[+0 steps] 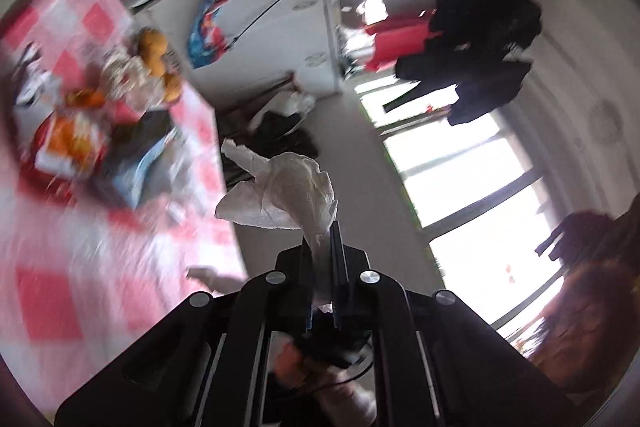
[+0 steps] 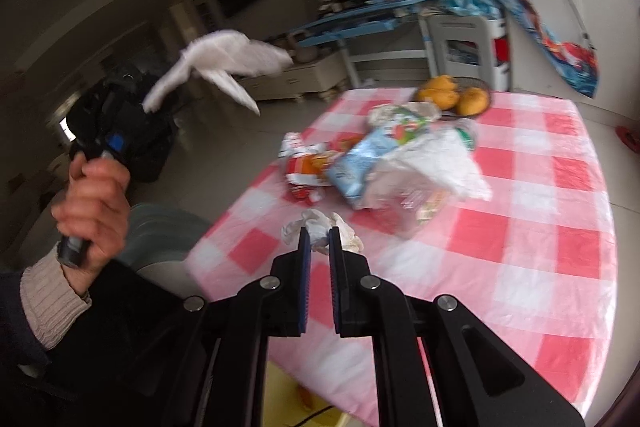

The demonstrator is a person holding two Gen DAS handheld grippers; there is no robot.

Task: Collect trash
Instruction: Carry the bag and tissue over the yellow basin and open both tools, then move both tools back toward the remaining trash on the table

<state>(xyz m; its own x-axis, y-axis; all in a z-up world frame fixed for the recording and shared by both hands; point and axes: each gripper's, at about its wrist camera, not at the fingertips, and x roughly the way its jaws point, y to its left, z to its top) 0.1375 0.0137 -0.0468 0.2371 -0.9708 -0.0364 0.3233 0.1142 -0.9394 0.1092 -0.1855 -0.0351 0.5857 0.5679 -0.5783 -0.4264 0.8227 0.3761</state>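
Note:
My left gripper (image 1: 324,231) is shut on a crumpled white paper towel (image 1: 288,187) and holds it in the air beside the table's edge. The same towel (image 2: 224,63) and left gripper (image 2: 120,119) show in the right wrist view, up and to the left of the table. My right gripper (image 2: 319,237) sits low over a crumpled white tissue (image 2: 320,227) on the pink checked tablecloth (image 2: 520,247); its jaws are a little apart on either side of the tissue. A heap of wrappers and plastic bags (image 2: 380,163) lies further back on the table.
A wire basket of oranges (image 2: 456,97) stands at the table's far edge. A grey bin (image 2: 160,231) sits on the floor left of the table. Dark bags (image 1: 280,135) lie on the floor. A blue desk (image 2: 360,15) and white cabinets stand behind.

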